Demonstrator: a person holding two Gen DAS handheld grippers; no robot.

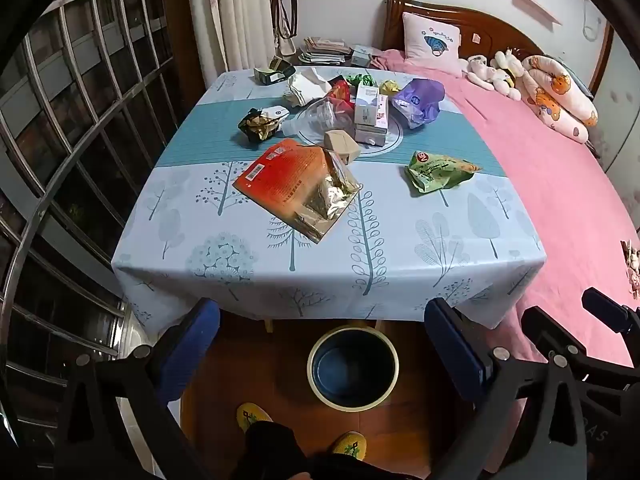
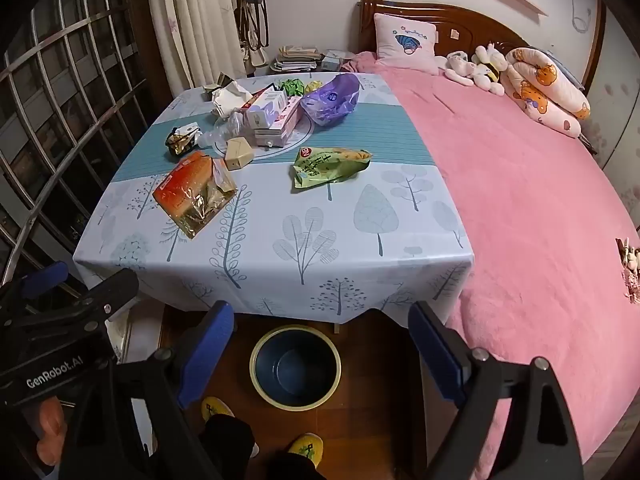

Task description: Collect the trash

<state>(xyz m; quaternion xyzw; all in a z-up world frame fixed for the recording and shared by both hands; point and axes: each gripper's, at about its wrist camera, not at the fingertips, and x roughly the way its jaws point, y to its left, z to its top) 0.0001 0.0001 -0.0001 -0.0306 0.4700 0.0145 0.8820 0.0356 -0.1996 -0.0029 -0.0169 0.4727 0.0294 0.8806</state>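
Trash lies scattered on a table with a blue tree-print cloth point(image 1: 328, 256) point(image 2: 280, 248): an orange and gold foil bag point(image 1: 296, 186) point(image 2: 194, 192), a green snack bag point(image 1: 438, 170) point(image 2: 328, 166), a tan carton point(image 1: 340, 146) point(image 2: 239, 153), a crumpled purple bag point(image 1: 418, 100) point(image 2: 332, 98), white and pink cartons point(image 1: 370, 114) point(image 2: 272, 116), a clear plastic bottle point(image 1: 320, 116) and a dark crumpled wrapper point(image 1: 258, 126) point(image 2: 182, 140). A dark blue bin point(image 1: 353, 368) point(image 2: 295, 366) stands on the floor before the table. My left gripper point(image 1: 320, 344) and right gripper point(image 2: 320, 344) hang open above the bin, holding nothing.
A bed with a pink blanket point(image 1: 568, 208) point(image 2: 528, 200) runs along the table's right side, with pillows and soft toys at its head. A barred window point(image 1: 72, 140) lies to the left. A person's yellow slippers point(image 1: 348, 444) stand by the bin.
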